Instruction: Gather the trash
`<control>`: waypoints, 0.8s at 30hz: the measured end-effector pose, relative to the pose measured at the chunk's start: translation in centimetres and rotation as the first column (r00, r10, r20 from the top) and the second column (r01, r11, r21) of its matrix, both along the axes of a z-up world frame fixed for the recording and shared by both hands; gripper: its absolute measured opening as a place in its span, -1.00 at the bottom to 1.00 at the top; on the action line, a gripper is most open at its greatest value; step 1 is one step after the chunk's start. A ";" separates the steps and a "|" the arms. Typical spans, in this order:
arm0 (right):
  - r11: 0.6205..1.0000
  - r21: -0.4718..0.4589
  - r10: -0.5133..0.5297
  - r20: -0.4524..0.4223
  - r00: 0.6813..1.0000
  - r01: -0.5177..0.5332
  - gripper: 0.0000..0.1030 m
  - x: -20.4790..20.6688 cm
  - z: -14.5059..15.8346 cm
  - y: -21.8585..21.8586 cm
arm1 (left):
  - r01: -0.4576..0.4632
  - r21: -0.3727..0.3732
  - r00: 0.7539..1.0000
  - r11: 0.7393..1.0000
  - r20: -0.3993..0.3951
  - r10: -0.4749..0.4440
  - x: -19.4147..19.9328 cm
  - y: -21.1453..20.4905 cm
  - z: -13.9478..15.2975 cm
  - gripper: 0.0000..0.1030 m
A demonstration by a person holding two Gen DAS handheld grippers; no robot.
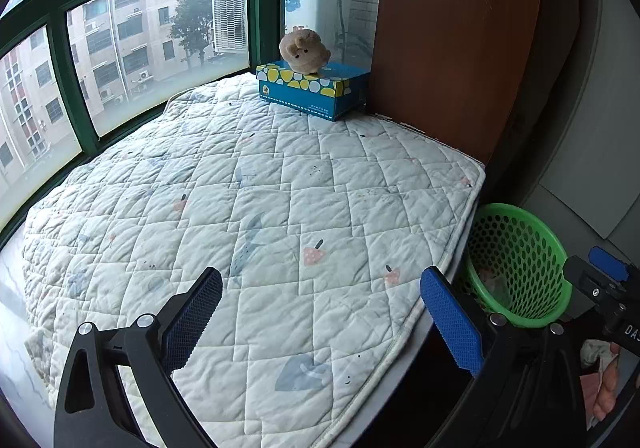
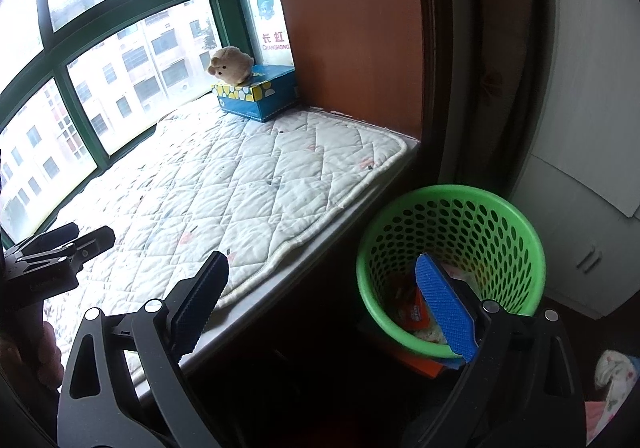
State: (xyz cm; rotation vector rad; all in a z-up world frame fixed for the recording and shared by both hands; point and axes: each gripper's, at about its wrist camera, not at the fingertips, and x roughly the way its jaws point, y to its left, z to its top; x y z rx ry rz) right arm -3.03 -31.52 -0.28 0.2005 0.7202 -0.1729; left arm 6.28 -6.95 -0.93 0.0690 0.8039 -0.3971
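The left claw hovers released over the near part of the quilted mat, its two blue-padded fingers spread wide with nothing between them, pointing toward 12 o'clock at the window. The right claw is likewise released and empty, held over the mat's edge at 6 o'clock in its own view; its right finger hangs over the mouth of the green basket. That basket stands on the floor just beside the mat's edge, at 4 o'clock in the left wrist view. Inside it lies the trash: an orange wrapper and some pale crumpled scraps. At 12 o'clock on the mat's far end sits a blue tissue box with a plush toy resting on top, beside a brown wooden panel.
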 end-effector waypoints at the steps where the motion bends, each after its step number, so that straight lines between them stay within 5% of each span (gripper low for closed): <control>1: 1.000 0.000 0.001 0.000 1.000 -0.001 0.82 0.0 0.0 0.0 | -0.001 0.001 1.000 1.000 0.002 0.001 0.0 0.0 0.0 0.86; 24: 1.000 -0.001 0.028 0.002 1.000 -0.028 0.82 0.4 0.0 0.5 | -0.022 0.002 1.000 1.000 0.002 0.022 0.0 0.4 0.1 0.86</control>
